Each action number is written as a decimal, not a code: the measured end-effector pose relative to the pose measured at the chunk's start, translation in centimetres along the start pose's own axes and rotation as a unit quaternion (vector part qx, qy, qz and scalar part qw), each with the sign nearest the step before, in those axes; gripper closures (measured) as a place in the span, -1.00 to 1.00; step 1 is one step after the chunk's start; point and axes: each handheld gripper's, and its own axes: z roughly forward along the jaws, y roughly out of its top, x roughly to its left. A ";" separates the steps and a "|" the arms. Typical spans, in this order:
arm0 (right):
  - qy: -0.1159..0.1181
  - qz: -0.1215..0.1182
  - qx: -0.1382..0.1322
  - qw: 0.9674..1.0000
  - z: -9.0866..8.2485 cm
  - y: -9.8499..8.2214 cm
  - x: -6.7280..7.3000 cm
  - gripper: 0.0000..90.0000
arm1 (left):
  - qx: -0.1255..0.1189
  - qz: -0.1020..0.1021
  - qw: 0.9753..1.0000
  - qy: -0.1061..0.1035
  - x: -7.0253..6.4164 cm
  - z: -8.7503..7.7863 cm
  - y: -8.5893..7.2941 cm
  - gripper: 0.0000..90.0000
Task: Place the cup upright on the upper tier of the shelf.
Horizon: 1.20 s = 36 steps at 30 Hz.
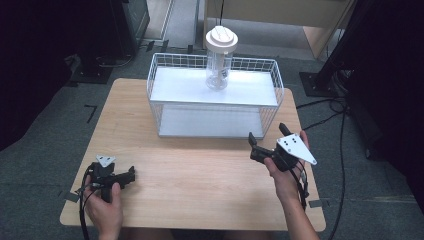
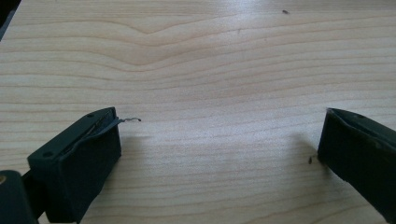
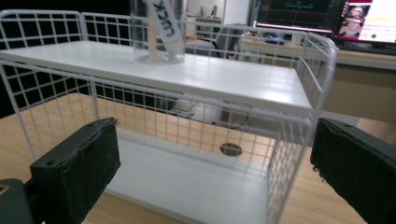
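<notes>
One clear jar [image 1: 219, 60] stands on the rack's [image 1: 162, 110] top shelf.

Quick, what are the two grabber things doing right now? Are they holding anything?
Left gripper: open, holding nothing, low over the wooden table.
Right gripper: open, holding nothing, facing the white wire shelf.

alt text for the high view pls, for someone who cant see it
A person's two hands each hold a black two-jaw gripper over a light wooden table: the left gripper low near the front left corner, the right gripper open, just in front of a white two-tier wire rack. A clear jar with a white lid stands on the rack's upper shelf.
</notes>
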 end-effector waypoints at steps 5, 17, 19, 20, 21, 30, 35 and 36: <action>-0.018 0.011 0.013 1.000 -1.1 -1.7 -1.4 -0.97 | 0.000 0.000 1.000 0.000 0.0 0.0 0.0 -1.00; -0.064 0.002 0.062 0.996 -3.2 -6.3 -3.8 -0.97 | 0.000 -0.001 1.000 0.000 0.0 0.0 0.0 -1.00; -0.073 0.008 0.073 0.995 -3.6 -7.0 -4.2 -0.97 | 0.000 -0.002 1.000 0.000 0.0 0.0 0.0 -1.00; -0.075 0.010 0.077 0.994 -3.8 -7.3 -4.4 -0.97 | 0.000 -0.002 1.000 0.000 0.0 0.0 0.0 -1.00; -0.077 0.010 0.079 0.994 -4.0 -7.7 -4.6 -0.97 | 0.000 -0.001 1.000 0.000 0.0 0.0 0.0 -1.00; -0.087 0.021 0.113 0.990 -5.1 -10.3 -5.7 -0.97 | 0.000 -0.002 1.000 0.000 0.0 0.0 0.0 -1.00; -0.093 0.028 0.133 0.986 -5.7 -11.6 -6.2 -0.97 | 0.000 -0.002 1.000 0.000 0.0 0.0 0.0 -1.00; -0.094 0.029 0.137 0.986 -5.8 -11.9 -6.3 -0.97 | 0.000 -0.002 1.000 0.000 0.0 0.0 0.0 -1.00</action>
